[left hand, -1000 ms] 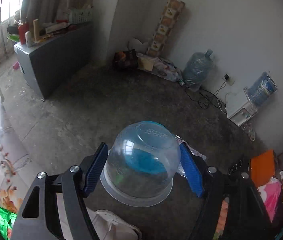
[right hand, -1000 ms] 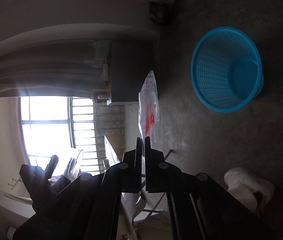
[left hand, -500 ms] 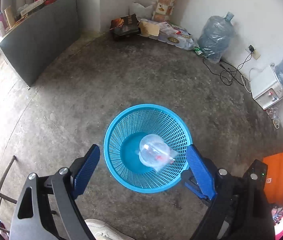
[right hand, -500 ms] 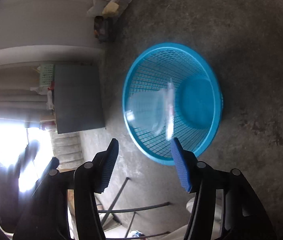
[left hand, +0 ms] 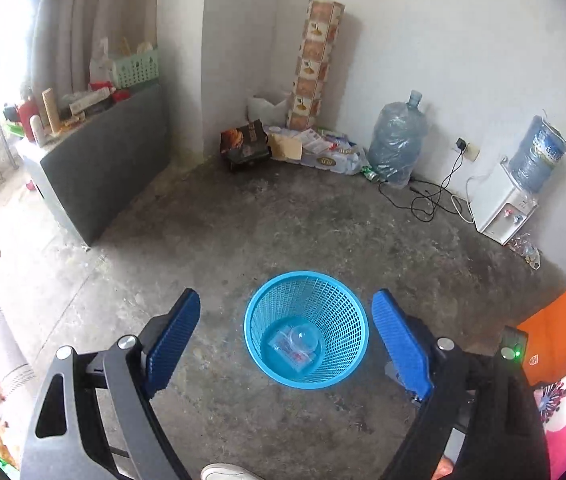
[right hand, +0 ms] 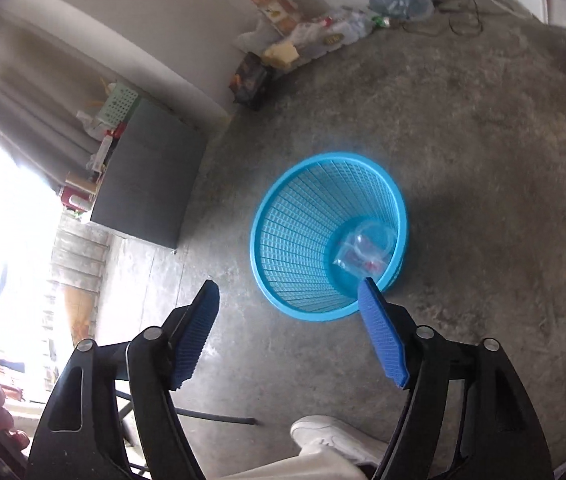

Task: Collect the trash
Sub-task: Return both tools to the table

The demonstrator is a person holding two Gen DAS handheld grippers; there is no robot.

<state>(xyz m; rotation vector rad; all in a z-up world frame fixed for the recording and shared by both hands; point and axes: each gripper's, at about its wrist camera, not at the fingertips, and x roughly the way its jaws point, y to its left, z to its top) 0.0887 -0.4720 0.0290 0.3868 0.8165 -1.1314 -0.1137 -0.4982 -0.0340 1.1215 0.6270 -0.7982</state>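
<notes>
Since the clear cup [left hand: 303, 338] and wrapper [right hand: 357, 260] lie inside the blue basket [left hand: 307, 280], both empty grippers, left [left hand: 285, 344] and right [right hand: 289, 332] (its jaws just opened wide), should lift clear before seeking more litter.

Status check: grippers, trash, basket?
Left gripper open, empty. Right gripper just opened, empty. Clear cup and wrapper in blue basket. Nothing in the way.

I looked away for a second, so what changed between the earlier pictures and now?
Both grippers let go: the left gripper dropped the clear plastic bowl, the right gripper, jaws just opening, dropped the plastic wrapper. Both now lie inside the blue basket, which stayed put on the floor.
</notes>
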